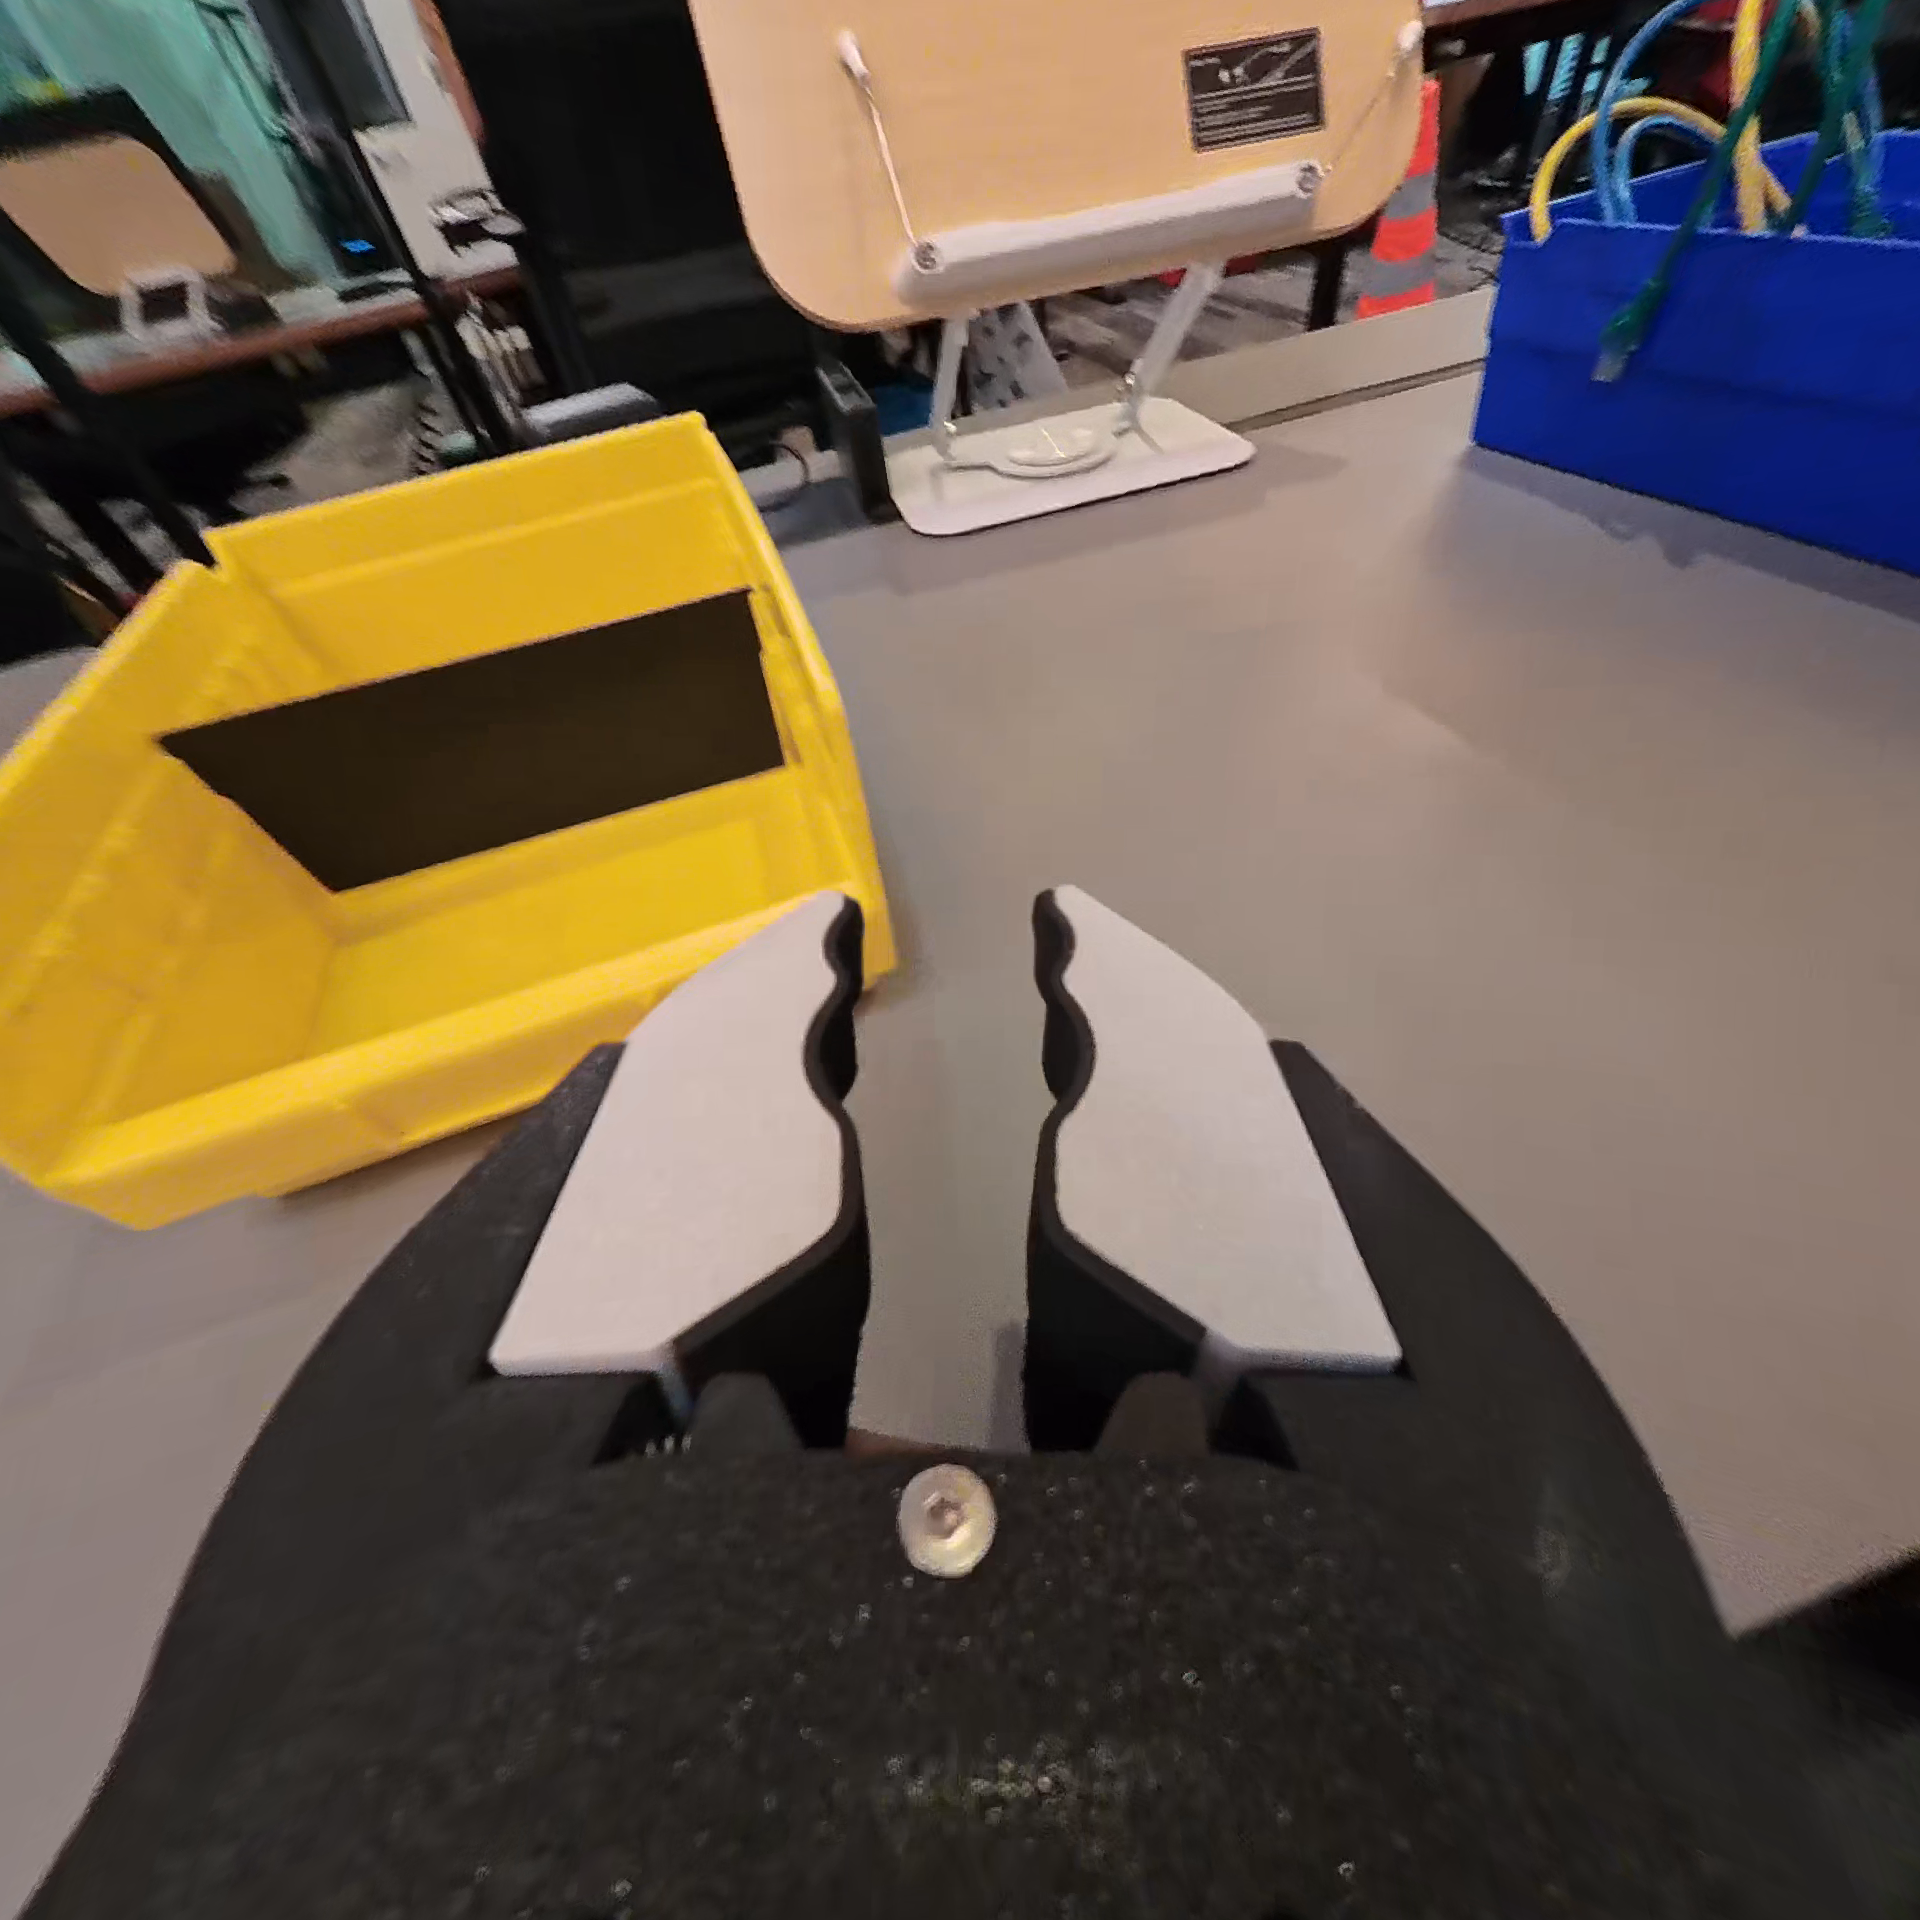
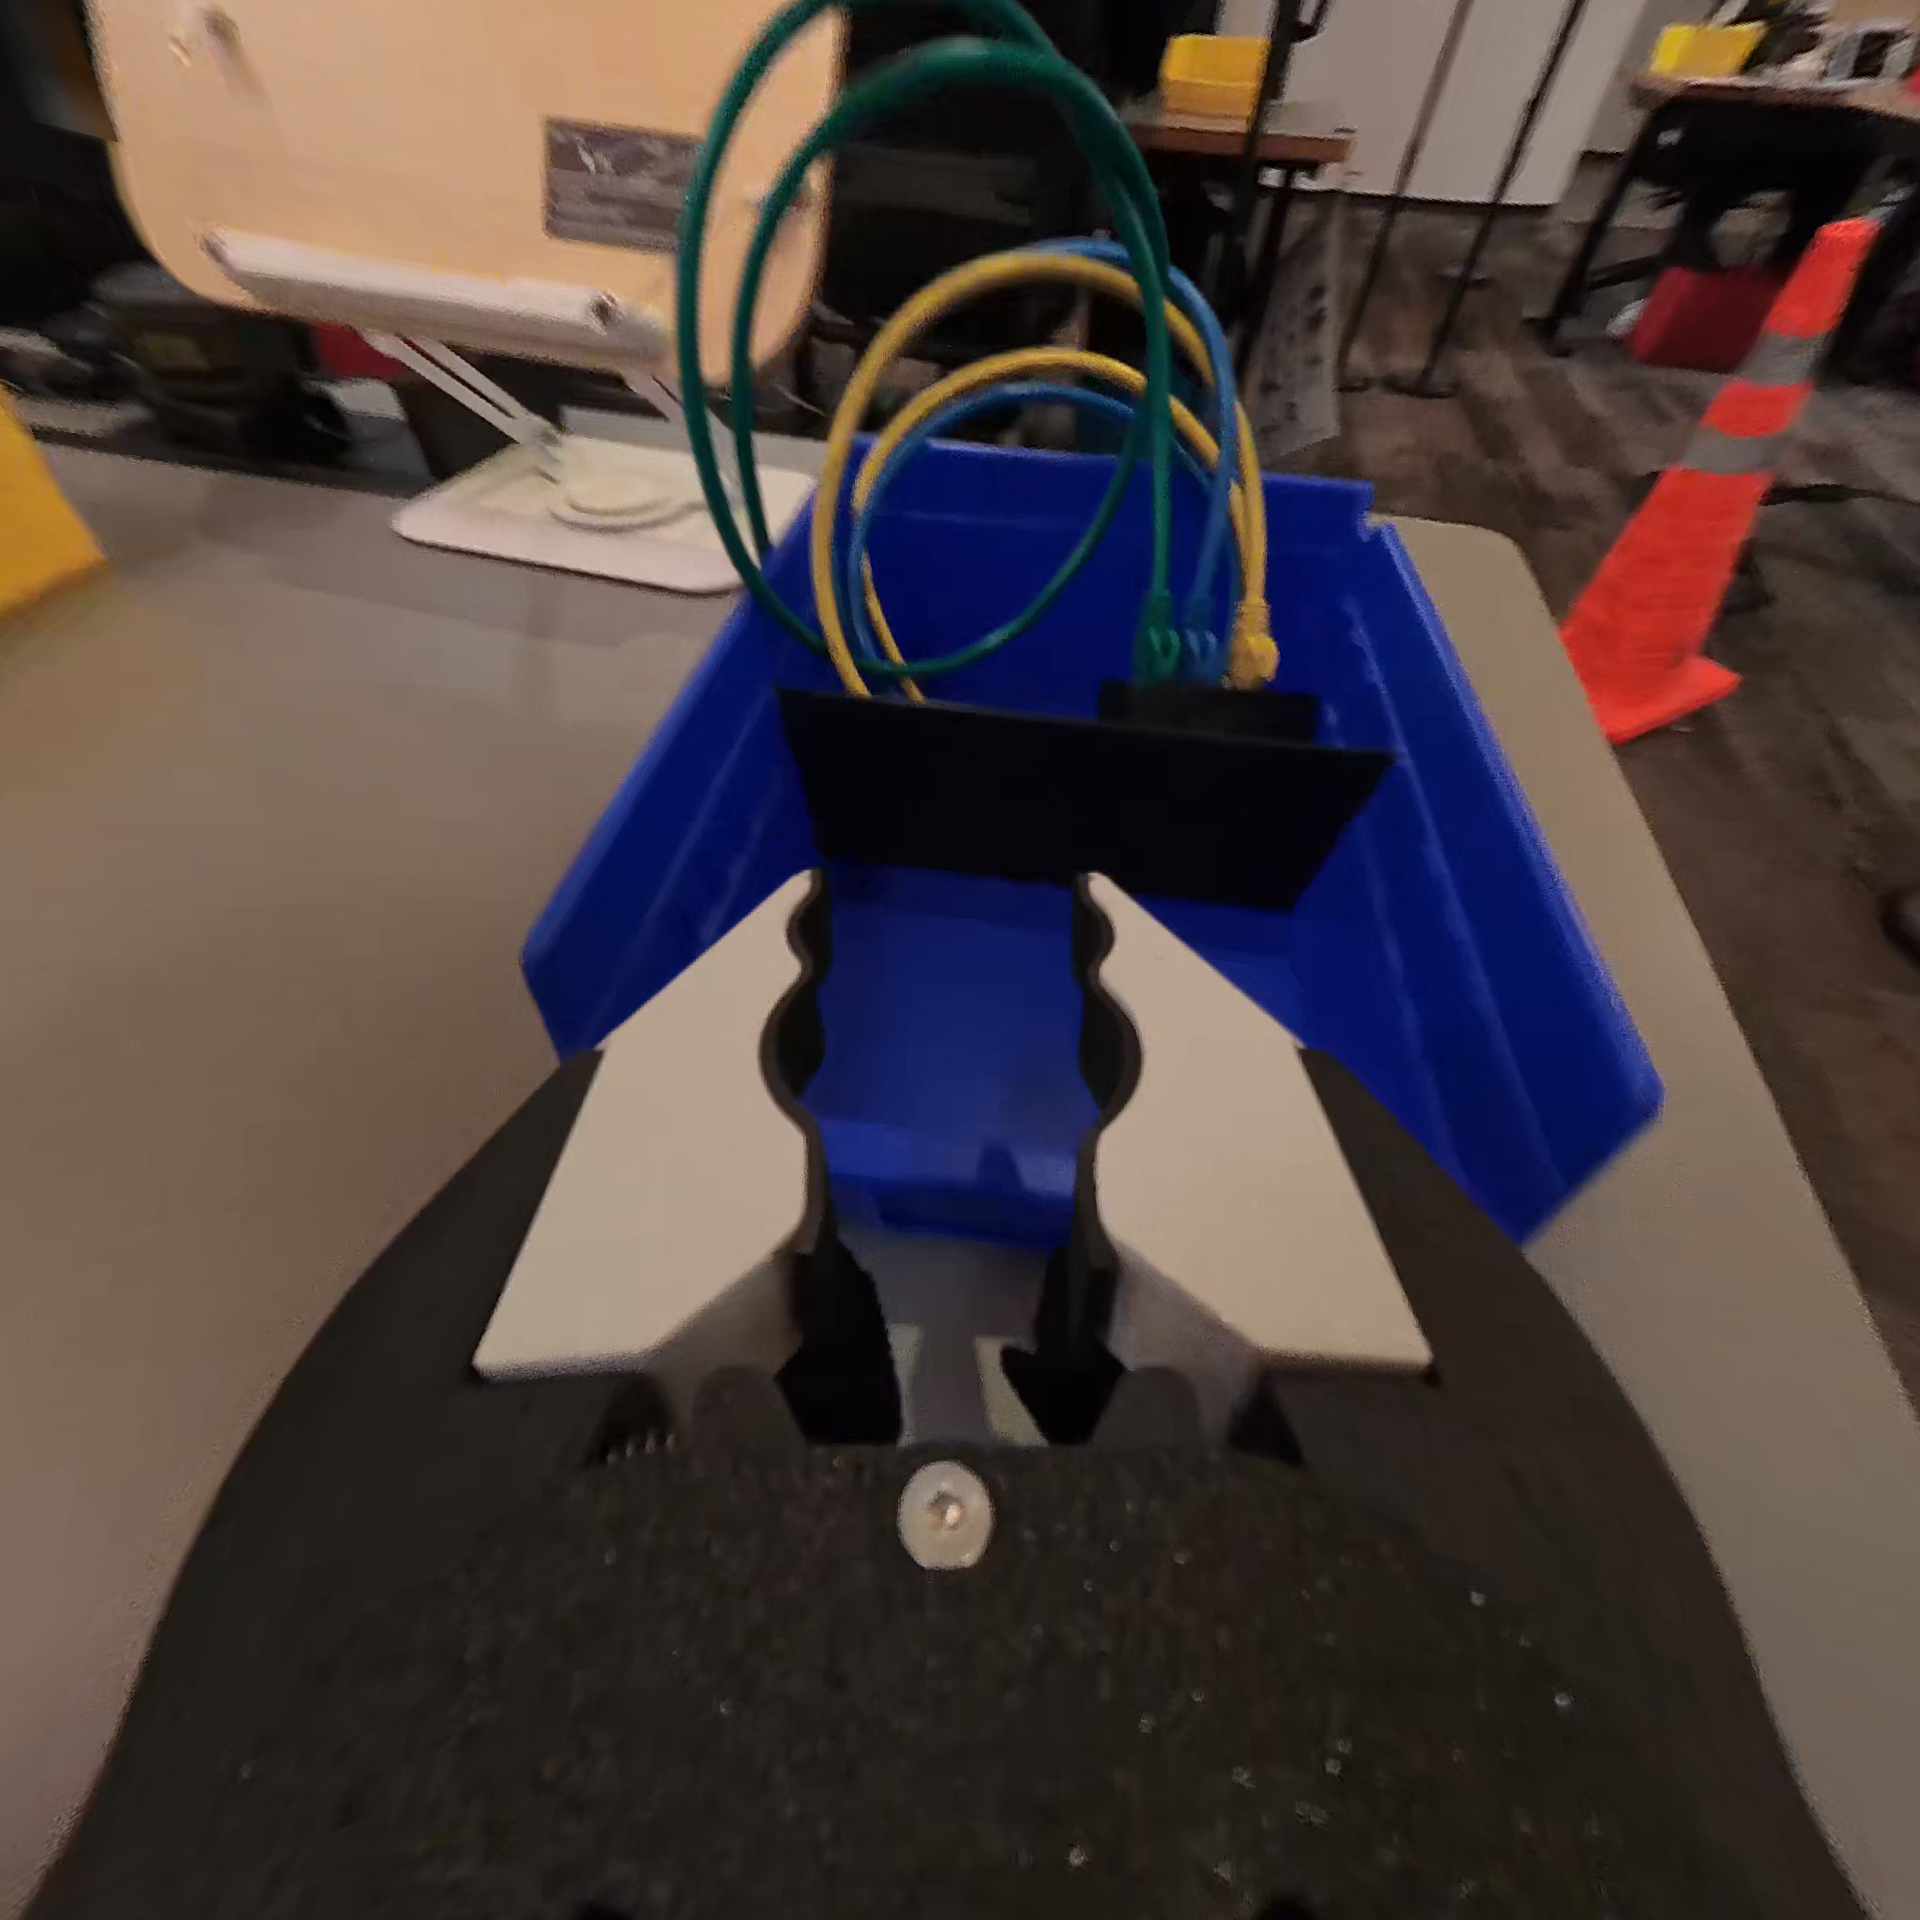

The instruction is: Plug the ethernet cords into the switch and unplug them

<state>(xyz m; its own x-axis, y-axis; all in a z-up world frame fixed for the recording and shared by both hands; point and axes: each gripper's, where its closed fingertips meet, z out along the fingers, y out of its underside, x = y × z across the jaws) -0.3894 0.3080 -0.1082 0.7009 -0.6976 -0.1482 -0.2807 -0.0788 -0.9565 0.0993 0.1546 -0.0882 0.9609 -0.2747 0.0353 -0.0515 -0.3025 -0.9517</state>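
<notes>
A yellow bin (image 1: 416, 831) with a black divider (image 1: 488, 738) sits on the grey bench (image 1: 1351, 831), just left of the left claw (image 1: 948, 925), whose fingers stand apart with nothing between them. A tan board on a white stand (image 1: 1081, 457) rises at the bench's far edge.

The right claw (image 2: 948, 894) is likewise parted and holds nothing, aimed into the blue bin (image 2: 1403, 935). A black divider (image 2: 1081, 800) crosses the bin in front of the black switch (image 2: 1210, 712), where 3 ethernet cords (image 2: 1039, 312), green, blue and yellow, are plugged in and loop upward. An orange traffic cone (image 2: 1704, 499) stands on the floor beyond, amid blurred tables.
</notes>
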